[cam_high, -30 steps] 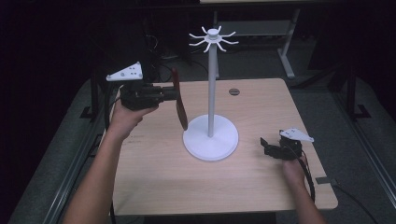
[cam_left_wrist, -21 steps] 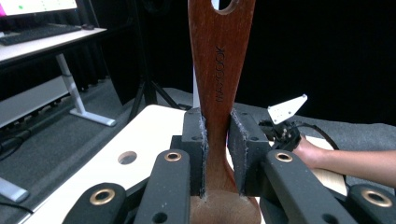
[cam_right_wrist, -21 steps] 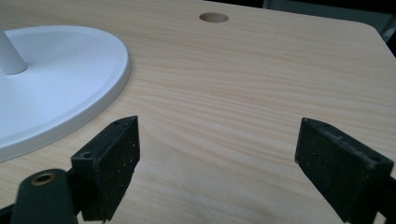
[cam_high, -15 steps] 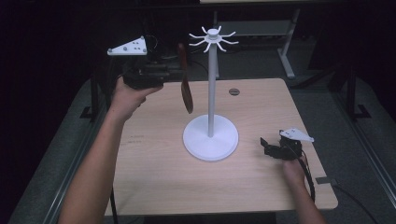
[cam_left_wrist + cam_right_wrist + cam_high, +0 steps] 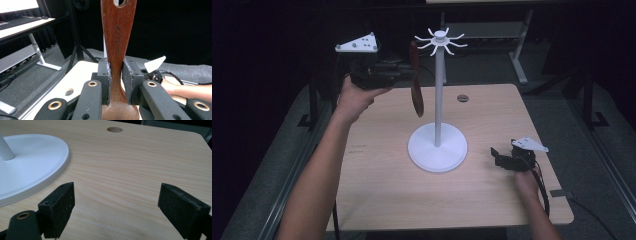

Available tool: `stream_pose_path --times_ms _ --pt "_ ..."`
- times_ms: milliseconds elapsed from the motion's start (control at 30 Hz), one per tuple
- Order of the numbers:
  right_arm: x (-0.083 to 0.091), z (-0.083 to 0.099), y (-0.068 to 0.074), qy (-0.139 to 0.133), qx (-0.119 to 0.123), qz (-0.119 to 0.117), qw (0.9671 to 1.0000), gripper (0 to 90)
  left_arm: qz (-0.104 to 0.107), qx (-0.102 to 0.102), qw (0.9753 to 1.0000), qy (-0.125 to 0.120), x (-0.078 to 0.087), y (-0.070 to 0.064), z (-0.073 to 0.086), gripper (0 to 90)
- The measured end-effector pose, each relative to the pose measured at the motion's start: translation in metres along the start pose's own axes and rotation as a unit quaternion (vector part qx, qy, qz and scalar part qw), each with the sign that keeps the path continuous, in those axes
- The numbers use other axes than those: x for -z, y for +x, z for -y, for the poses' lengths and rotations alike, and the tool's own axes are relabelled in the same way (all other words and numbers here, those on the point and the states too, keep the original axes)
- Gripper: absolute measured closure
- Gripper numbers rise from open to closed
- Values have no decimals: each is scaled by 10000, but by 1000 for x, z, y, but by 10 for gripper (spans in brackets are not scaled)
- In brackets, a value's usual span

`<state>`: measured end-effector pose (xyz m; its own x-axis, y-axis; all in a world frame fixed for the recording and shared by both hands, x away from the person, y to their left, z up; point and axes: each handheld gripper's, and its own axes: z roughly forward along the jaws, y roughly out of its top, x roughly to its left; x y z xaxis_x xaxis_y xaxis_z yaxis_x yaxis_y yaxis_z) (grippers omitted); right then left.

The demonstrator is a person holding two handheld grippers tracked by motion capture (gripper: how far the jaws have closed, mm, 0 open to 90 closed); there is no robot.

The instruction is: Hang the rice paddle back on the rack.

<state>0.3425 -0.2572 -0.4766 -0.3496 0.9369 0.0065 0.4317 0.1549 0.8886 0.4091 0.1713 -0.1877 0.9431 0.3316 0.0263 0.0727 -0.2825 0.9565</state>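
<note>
The table (image 5: 377, 200) is carrying a white stand (image 5: 438, 95) with hooks at its top, and this stand is staying in its place. The left gripper (image 5: 404, 74) is now much higher than one second ago — it is holding the wooden spoon (image 5: 415, 82) close beside the hooks, handle up, bowl hanging down. Its jaws are closed tight on the spoon neck, and the hole in the handle (image 5: 120, 2) is pointing upward. So I think the hanging step is almost starting. The right gripper (image 5: 499, 159) is resting on the table near the stand base, as before — its jaws are wide apart and holding nothing.
</note>
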Motion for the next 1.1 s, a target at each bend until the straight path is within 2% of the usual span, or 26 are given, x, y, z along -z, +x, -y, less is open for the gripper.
stream_pose_path --times_ms 433,667,900,1100 --pt "0 0 0 -15 -10 -21 10000 135 60 14 9999 95 -12 1 -3 766" --pt "1 0 0 -49 -23 -22 10000 134 16 -9 10000 83 -11 -2 -1 752" --pt "1 1 -1 -62 -35 -29 10000 135 7 -1 9999 159 -4 -6 0 655" --pt "1 1 0 -62 -34 -26 10000 135 -135 12 9990 424 3 -15 7 539"
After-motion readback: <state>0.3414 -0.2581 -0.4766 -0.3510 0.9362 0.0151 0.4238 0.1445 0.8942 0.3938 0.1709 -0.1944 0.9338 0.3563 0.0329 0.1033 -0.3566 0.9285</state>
